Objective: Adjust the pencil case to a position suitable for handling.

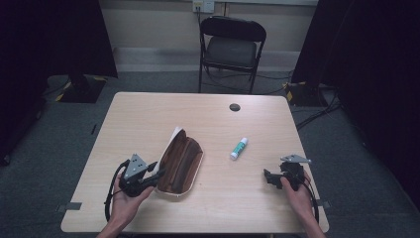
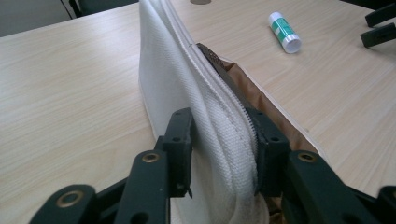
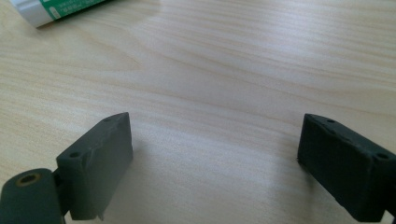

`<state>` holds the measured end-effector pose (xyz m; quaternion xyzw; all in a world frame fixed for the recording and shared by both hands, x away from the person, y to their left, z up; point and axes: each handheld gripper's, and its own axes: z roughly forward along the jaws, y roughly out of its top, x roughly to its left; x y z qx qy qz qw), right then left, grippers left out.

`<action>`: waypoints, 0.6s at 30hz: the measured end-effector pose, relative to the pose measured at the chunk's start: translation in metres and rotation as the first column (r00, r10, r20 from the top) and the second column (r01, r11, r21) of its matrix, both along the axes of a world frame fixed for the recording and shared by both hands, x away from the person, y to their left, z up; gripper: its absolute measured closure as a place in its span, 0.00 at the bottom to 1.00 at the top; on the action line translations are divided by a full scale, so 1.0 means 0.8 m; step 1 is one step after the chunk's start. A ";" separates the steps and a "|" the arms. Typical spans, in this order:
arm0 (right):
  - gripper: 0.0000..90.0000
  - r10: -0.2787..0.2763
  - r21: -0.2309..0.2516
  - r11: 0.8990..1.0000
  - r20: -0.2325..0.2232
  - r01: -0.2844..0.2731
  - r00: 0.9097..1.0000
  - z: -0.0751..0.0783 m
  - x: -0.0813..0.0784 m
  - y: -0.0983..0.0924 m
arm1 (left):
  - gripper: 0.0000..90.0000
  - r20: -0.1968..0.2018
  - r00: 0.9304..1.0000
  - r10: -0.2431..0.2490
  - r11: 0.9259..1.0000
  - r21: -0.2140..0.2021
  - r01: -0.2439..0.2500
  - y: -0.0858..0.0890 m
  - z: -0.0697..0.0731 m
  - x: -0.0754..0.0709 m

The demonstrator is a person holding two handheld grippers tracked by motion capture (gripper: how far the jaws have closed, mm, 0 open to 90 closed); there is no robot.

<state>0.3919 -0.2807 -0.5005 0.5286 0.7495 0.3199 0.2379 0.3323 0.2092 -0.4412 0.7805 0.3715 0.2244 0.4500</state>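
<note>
High view: a pouch (image 1: 179, 163) lies unzipped at lower centre-left of the bench (image 1: 148, 119), its brown lining facing up, its white near wall raised. The left gripper (image 1: 143, 179) sits at the pouch's lower left end. In the left gripper view the jaws pinch that white wall (image 2: 187, 93) just below the zip, one pad on the outer cloth and the other against the zip edge, the fabric bunched between them. The glue stick (image 1: 238, 148) lies apart to the right of the pouch, near centre frame. The right gripper (image 1: 273, 179) rests at lower right; in the right gripper view its jaws stand spread over bare wood, holding nothing, with the stick's end at the upper left corner (image 3: 46, 9).

The risks, as I judge them: the pinch takes only soft, folded cloth near the end, so a pull could let the wall slide out, or drag the whole pouch across the bench instead of opening it. If the wall flops shut, the mouth narrows. The round stick could roll away when the spread jaws close on it.
</note>
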 end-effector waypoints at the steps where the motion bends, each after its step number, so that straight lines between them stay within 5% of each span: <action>1: 0.10 0.000 0.000 1.000 0.000 0.000 1.000 0.000 0.000 0.000 | 0.74 -0.006 1.000 0.001 1.000 -0.003 -0.001 0.000 0.000 0.000; 10: 0.10 0.000 0.000 1.000 0.000 0.000 1.000 0.000 0.000 0.000 | 0.86 -0.015 0.999 -0.052 0.997 -0.063 0.051 0.007 0.000 0.001; 18: 0.10 0.000 0.000 1.000 0.000 0.000 1.000 0.000 0.000 0.000 | 0.87 0.001 0.983 -0.185 0.981 -0.062 0.185 -0.001 0.000 -0.001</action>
